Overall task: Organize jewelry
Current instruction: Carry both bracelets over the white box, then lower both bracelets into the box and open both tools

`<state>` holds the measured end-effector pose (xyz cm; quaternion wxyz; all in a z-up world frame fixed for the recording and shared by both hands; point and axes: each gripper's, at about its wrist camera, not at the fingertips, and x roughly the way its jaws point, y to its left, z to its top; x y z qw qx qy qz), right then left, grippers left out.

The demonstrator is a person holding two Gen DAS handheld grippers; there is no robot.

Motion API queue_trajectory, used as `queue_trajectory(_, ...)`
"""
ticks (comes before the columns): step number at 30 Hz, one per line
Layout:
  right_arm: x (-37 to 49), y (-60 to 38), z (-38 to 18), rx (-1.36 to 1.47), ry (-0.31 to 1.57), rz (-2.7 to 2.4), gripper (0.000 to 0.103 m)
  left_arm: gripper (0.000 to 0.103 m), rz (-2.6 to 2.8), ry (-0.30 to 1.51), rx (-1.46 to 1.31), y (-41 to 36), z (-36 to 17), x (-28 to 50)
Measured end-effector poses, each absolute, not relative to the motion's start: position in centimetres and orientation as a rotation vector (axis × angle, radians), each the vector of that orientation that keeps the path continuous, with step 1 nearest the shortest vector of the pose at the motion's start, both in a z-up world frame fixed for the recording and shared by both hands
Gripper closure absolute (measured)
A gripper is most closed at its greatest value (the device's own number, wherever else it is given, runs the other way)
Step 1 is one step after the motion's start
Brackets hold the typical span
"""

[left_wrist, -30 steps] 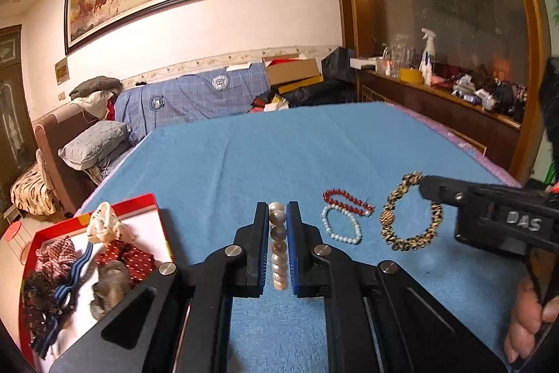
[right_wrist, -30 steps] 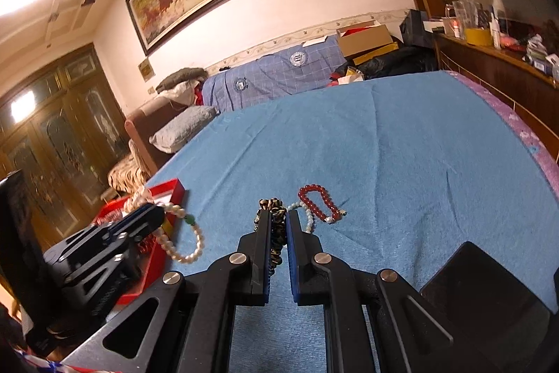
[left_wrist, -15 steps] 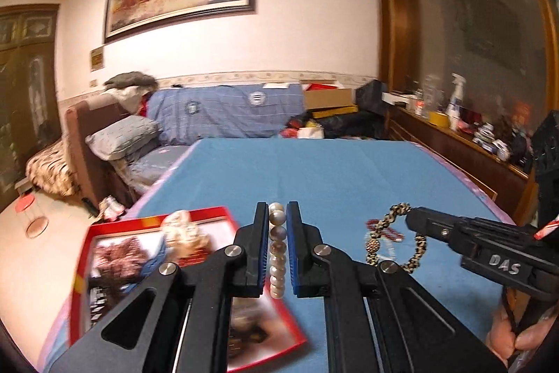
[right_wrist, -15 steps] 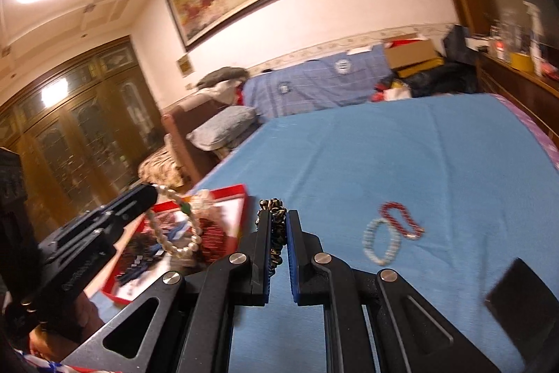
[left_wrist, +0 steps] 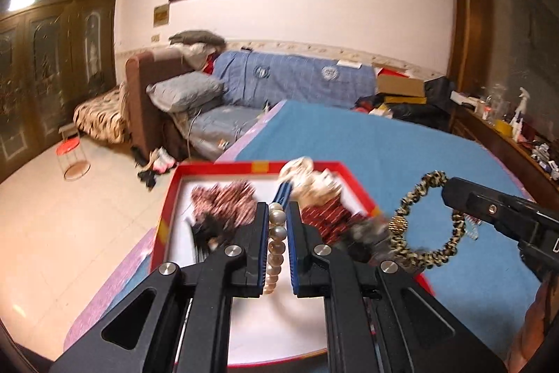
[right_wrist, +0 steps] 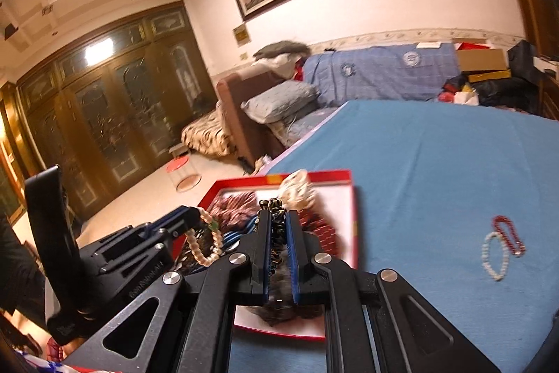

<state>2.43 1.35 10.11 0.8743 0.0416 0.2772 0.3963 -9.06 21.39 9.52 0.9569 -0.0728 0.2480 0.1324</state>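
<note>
1. The red box [left_wrist: 164,226] lies at the near left edge of the blue cloth [left_wrist: 401,156]; it already holds hair ties and other pieces, so part of the sorting looks done.
2. The left gripper [left_wrist: 277,233] hangs over the box, jaws narrow and clamped on the pearl bracelet [left_wrist: 276,247], which dangles above the box's white floor; not yet dropped.
3. The right gripper [right_wrist: 278,233], just right of it over the box, has its jaws narrowly pinched on the leopard bracelet [left_wrist: 433,219], whose loop hangs past the box's right rim.
4. Well right of the box on the cloth, a white bracelet [right_wrist: 494,256] and a red bracelet [right_wrist: 508,235] lie touching, untouched.
5. Judged left: release both held bracelets into the box, then fetch these two.
</note>
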Motion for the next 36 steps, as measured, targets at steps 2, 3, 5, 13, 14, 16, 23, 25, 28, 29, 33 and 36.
queue_trajectory(2, 2.7, 2.6, 9.3, 0.071, 0.596, 0.837, 0.094, 0.093, 0.277, 0.522, -0.156, 22.0, 8.7, -9.1)
queue_trajectory(3, 2.9, 3.2, 9.0, 0.063, 0.601, 0.839, 0.094, 0.093, 0.280, 0.530, -0.160, 22.2, 8.4, -9.1)
queue_trajectory(5, 3.0, 4.5, 8.1, 0.042, 0.615, 0.840, 0.093, 0.093, 0.285, 0.545, -0.165, 22.4, 7.8, -9.2)
queue_trajectory(13, 4.2, 7.2, 5.0, -0.025, 0.669, 0.835, 0.093, 0.093, 0.293, 0.586, -0.163, 22.2, 6.3, -8.2)
queue_trajectory(14, 4.3, 7.3, 4.6, -0.028, 0.676, 0.834, 0.093, 0.093, 0.295, 0.593, -0.163, 22.2, 6.3, -7.5)
queue_trajectory(16, 4.4, 7.4, 4.4, -0.030, 0.686, 0.834, 0.093, 0.093, 0.294, 0.609, -0.163, 22.2, 6.0, -7.1)
queue_trajectory(23, 4.3, 8.2, 3.3, -0.040, 0.712, 0.837, 0.093, 0.093, 0.303, 0.620, -0.148, 22.0, 5.6, -6.7)
queue_trajectory(25, 4.2, 8.2, 3.2, -0.043, 0.716, 0.833, 0.093, 0.093, 0.305, 0.621, -0.149, 22.0, 5.6, -6.6)
queue_trajectory(28, 4.4, 7.9, 3.0, -0.035, 0.723, 0.824, 0.093, 0.093, 0.309, 0.623, -0.150, 21.9, 5.6, -6.3)
queue_trajectory(29, 4.5, 7.8, 2.9, -0.033, 0.726, 0.816, 0.093, 0.093, 0.310, 0.625, -0.149, 21.9, 5.6, -6.3)
queue_trajectory(33, 4.9, 7.7, 2.6, -0.028, 0.736, 0.794, 0.093, 0.093, 0.317, 0.628, -0.151, 22.0, 5.5, -6.2)
queue_trajectory(36, 4.9, 7.7, 2.5, -0.031, 0.746, 0.791, 0.093, 0.093, 0.319, 0.633, -0.153, 22.0, 5.4, -6.2)
